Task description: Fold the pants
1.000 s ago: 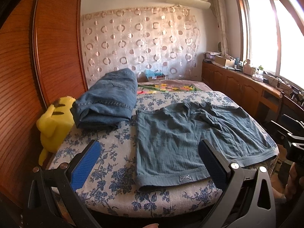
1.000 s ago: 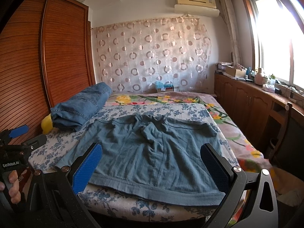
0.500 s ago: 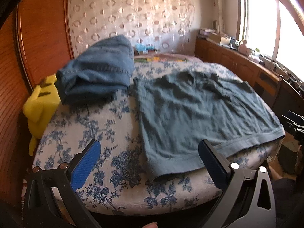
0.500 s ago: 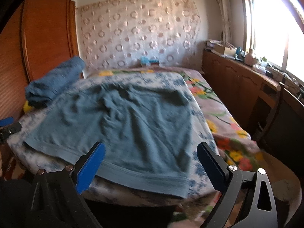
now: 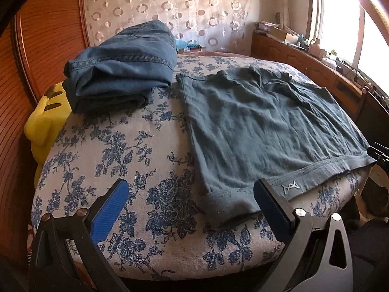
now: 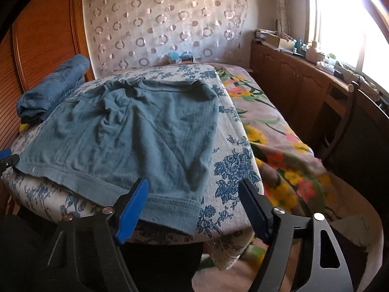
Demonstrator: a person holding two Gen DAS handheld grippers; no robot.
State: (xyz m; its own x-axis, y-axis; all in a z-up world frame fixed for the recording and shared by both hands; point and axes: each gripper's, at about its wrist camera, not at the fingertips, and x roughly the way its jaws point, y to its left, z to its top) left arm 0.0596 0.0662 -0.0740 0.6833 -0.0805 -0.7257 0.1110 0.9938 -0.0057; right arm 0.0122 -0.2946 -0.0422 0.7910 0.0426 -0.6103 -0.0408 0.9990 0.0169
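Teal-grey short pants lie spread flat on a round cushion with a blue flower print, waistband toward me. They also show in the right wrist view. My left gripper is open and empty, just in front of the waistband's left corner. My right gripper is open and empty, with its jaws either side of the waistband's right corner, not touching it.
Folded blue jeans lie at the cushion's back left, beside a yellow plush toy. A wooden wardrobe stands left. A flowered bedspread lies right, with a wooden counter and a chair beyond.
Both grippers have moved down and closer to the near waistband. The right one swung to the pants' right corner and its jaws have narrowed somewhat. The pants have not moved.
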